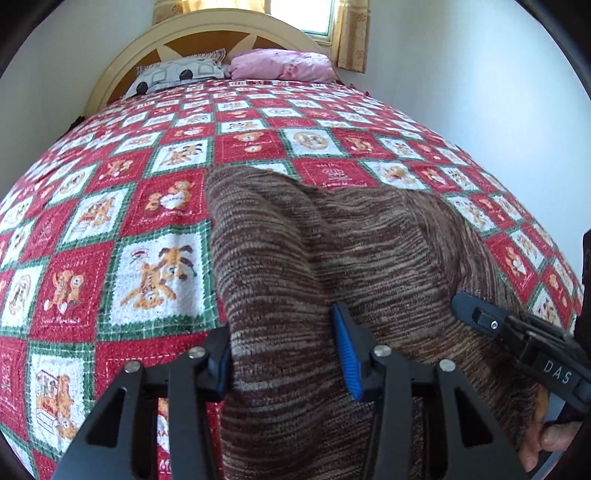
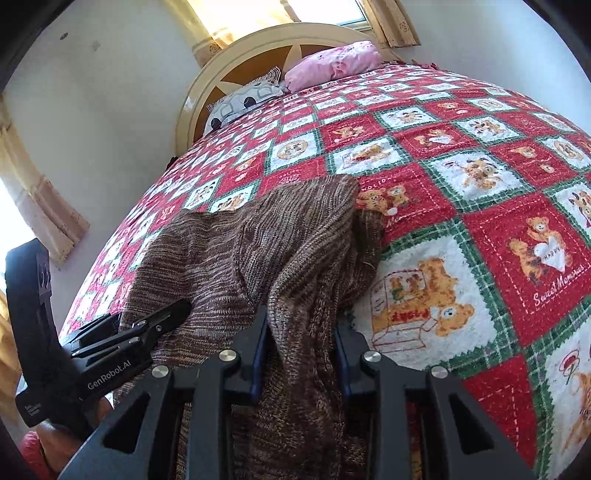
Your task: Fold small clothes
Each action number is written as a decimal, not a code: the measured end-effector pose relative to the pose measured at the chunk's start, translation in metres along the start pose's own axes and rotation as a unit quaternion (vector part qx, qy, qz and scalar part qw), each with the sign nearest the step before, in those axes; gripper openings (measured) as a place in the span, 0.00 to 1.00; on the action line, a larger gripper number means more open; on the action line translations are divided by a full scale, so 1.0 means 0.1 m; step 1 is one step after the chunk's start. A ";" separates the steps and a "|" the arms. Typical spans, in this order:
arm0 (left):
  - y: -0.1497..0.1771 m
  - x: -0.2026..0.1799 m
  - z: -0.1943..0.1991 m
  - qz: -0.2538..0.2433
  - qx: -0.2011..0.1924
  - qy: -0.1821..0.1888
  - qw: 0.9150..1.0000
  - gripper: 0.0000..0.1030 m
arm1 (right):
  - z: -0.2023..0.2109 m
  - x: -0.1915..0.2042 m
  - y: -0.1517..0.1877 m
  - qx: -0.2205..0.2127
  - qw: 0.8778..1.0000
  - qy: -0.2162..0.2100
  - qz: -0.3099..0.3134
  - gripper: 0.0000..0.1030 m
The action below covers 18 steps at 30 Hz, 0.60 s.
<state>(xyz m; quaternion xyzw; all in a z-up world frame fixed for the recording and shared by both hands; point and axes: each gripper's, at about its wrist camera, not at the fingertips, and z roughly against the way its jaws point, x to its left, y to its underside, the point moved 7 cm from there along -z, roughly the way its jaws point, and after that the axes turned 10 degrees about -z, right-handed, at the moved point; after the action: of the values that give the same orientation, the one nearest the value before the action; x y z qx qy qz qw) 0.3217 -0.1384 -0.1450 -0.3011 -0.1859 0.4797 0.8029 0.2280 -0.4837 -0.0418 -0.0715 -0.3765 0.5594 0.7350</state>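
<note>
A brown striped knit garment [image 1: 332,240] lies crumpled on a red, white and green teddy-bear bedspread [image 1: 110,221]. My left gripper [image 1: 284,354] straddles the garment's near left part. The cloth lies between its fingers and the blue pad [image 1: 347,354] on the right finger shows bare, so the gripper is open. In the right wrist view the garment [image 2: 258,236] rises in a ridge between the fingers of my right gripper [image 2: 301,354], which is shut on that bunch. The right gripper's tip [image 1: 465,302] rests on the garment's right side. The left gripper [image 2: 177,310] sits at its left edge.
At the head of the bed are a patterned grey pillow [image 1: 177,74], a pink pillow [image 1: 280,64] and a cream headboard [image 1: 122,62] under a curtained window [image 1: 314,18]. White walls flank the bed. A person's hand [image 1: 554,439] holds the right gripper's handle.
</note>
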 end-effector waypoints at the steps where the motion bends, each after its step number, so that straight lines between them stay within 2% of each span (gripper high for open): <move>1: 0.00 0.01 0.00 0.009 0.000 0.004 1.000 0.42 | 0.01 0.01 0.01 -0.001 1.000 0.001 0.002 0.29; 6: -0.01 -0.02 0.03 0.006 -0.003 -0.007 1.000 0.32 | 0.04 0.05 0.02 -0.012 1.000 0.017 0.015 0.27; 8: 0.00 0.00 0.04 0.021 -0.002 -0.004 1.000 0.29 | 0.06 0.10 0.02 -0.023 0.999 0.035 0.032 0.26; 13: 0.00 0.08 0.10 0.065 0.002 0.012 0.998 0.23 | 0.19 0.26 0.03 -0.063 0.991 0.076 0.086 0.23; 18: -0.02 0.06 0.32 0.054 -0.004 -0.011 0.998 0.22 | 0.36 0.40 0.05 -0.088 0.986 0.083 0.111 0.23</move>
<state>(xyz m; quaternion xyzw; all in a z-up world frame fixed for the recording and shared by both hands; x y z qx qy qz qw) 0.3073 -0.1243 -0.1193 -0.3084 -0.1802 0.5246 0.7728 0.2053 -0.4580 -0.0004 -0.2235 -0.3523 0.5942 0.6876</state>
